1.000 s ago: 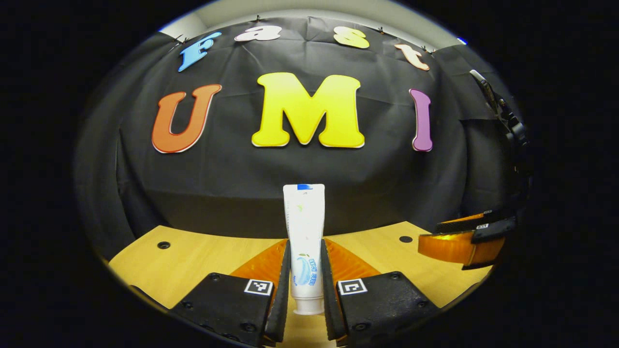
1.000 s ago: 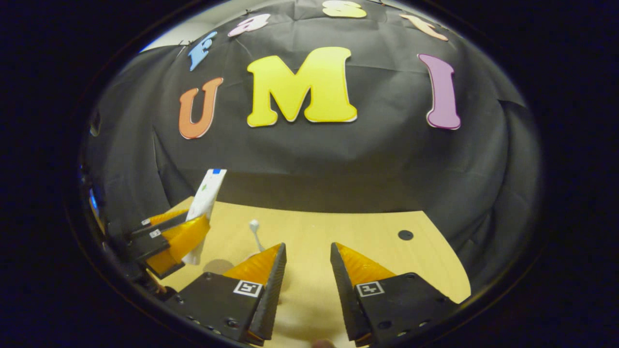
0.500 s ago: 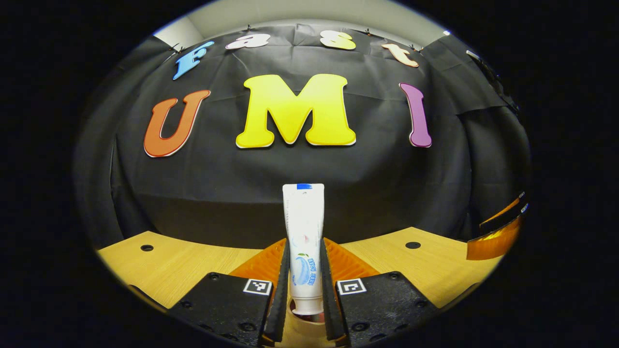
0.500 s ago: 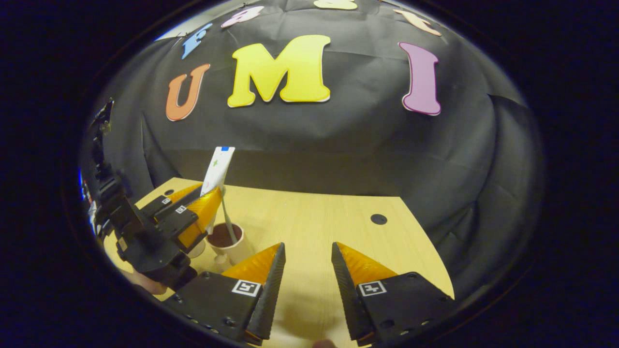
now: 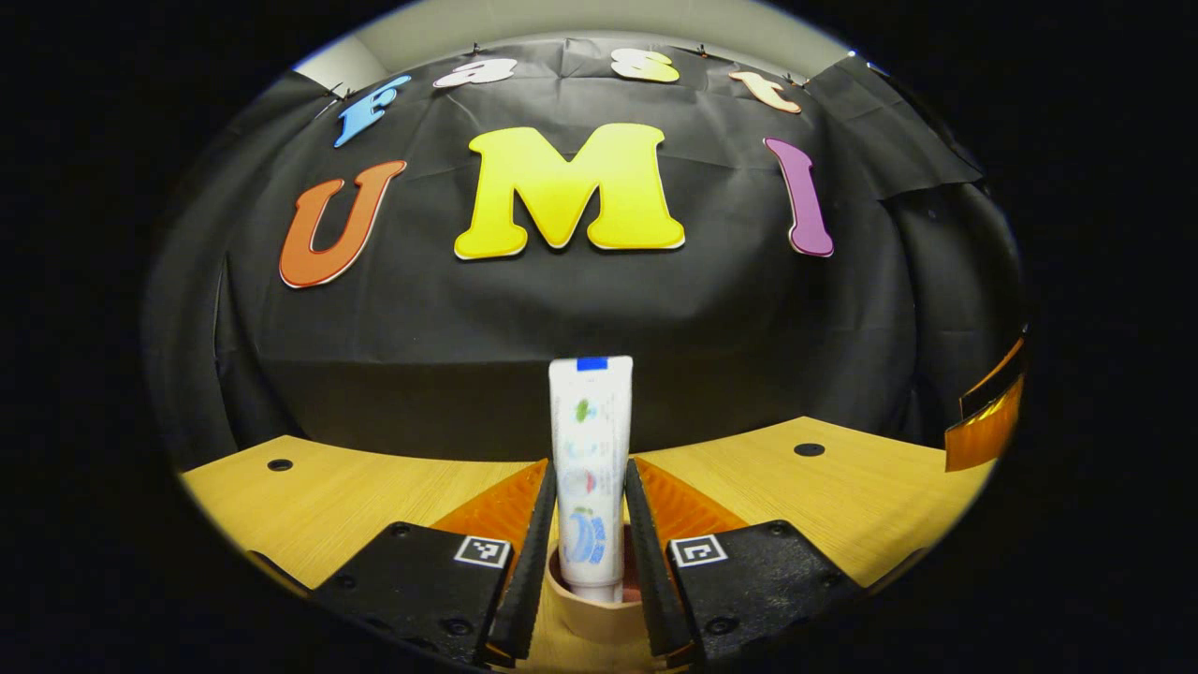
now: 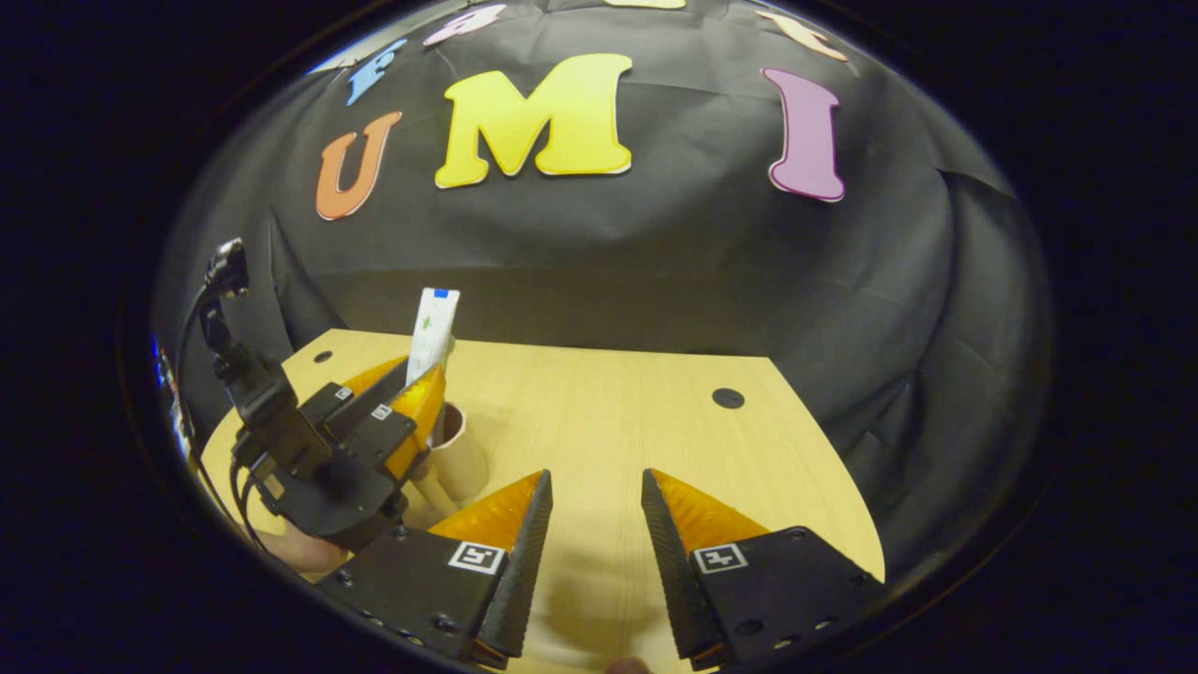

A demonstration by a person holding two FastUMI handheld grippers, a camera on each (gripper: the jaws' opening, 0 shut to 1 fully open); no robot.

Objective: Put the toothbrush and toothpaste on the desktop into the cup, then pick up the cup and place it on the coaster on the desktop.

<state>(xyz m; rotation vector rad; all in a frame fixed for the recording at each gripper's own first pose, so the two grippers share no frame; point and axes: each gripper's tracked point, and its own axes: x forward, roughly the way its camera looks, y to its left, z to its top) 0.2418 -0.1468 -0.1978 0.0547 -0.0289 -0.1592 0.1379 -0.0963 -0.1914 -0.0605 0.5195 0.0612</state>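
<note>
Toothpaste [image 5: 591, 468] is being held upright by left gripper [image 5: 589, 524], cap inside cup [image 5: 593, 620] at 6 o'clock; right gripper [image 6: 595, 524] is being kept open, empty; coaster placement is being left.

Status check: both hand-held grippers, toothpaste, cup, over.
Left hand-held gripper shut on toothpaste, cap end down in cup. Right hand-held gripper open, holding nothing. Nothing in the way.

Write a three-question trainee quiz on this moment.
1. True or false: the left gripper is shut on the toothpaste.
2. Over what does the tube's lower end hang? A) coaster B) cup C) bare desk
3. Fill in: the right gripper is ____, nothing between its fingers.

Key: 1 true; 2 B; 3 open.
</note>
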